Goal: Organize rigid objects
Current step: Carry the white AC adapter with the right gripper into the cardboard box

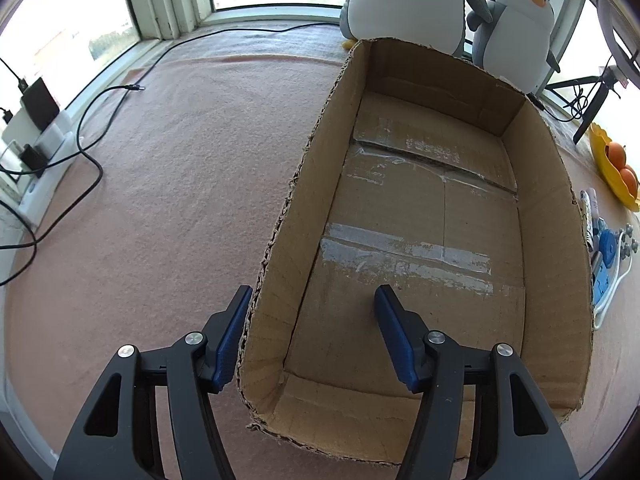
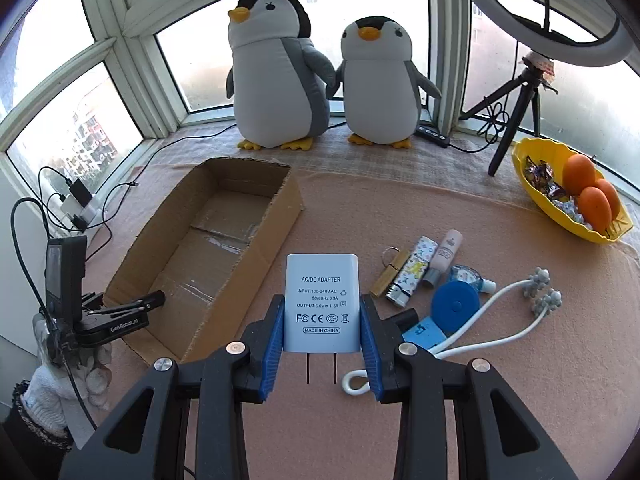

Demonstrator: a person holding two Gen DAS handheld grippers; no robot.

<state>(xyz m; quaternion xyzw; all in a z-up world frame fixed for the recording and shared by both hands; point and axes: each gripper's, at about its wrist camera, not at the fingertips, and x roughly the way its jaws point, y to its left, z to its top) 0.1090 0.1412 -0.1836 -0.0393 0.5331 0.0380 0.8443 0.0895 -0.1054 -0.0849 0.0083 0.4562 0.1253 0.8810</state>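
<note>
Under the left wrist camera, an open cardboard box (image 1: 420, 208) lies on a pink cloth-covered surface (image 1: 168, 184), its taped floor bare. The left gripper (image 1: 312, 312) straddles the box's near left wall: one blue pad sits outside against the torn edge, the other inside over the floor. A gap shows between the inner pad and the wall, so the wall is between the jaws but not clamped. Black cables (image 1: 92, 148) trail across the cloth at far left. Two plush penguins (image 1: 408, 4) stand behind the far end of the box. At the right edge are a yellow bowl (image 1: 600, 156) with oranges and part of a small pile of objects.

From the right wrist camera, the right gripper (image 2: 322, 328) is closed on a white AC/DC adapter (image 2: 322, 300), blue pads pressed to its two sides, label facing the camera and prongs pointing toward the near edge. The adapter is held above the cloth, just right of the box (image 2: 208, 240). At near left the left gripper (image 2: 132, 308) reaches over the box's near wall, held by a white-gloved hand (image 2: 48, 392). On the cloth to the right lie a patterned lighter (image 2: 412, 272), a small pink tube (image 2: 444, 256), a blue round case (image 2: 456, 304) and a white cable (image 2: 480, 324). The yellow bowl (image 2: 532, 196) sits at far right, a black tripod (image 2: 516, 112) behind it.
</note>
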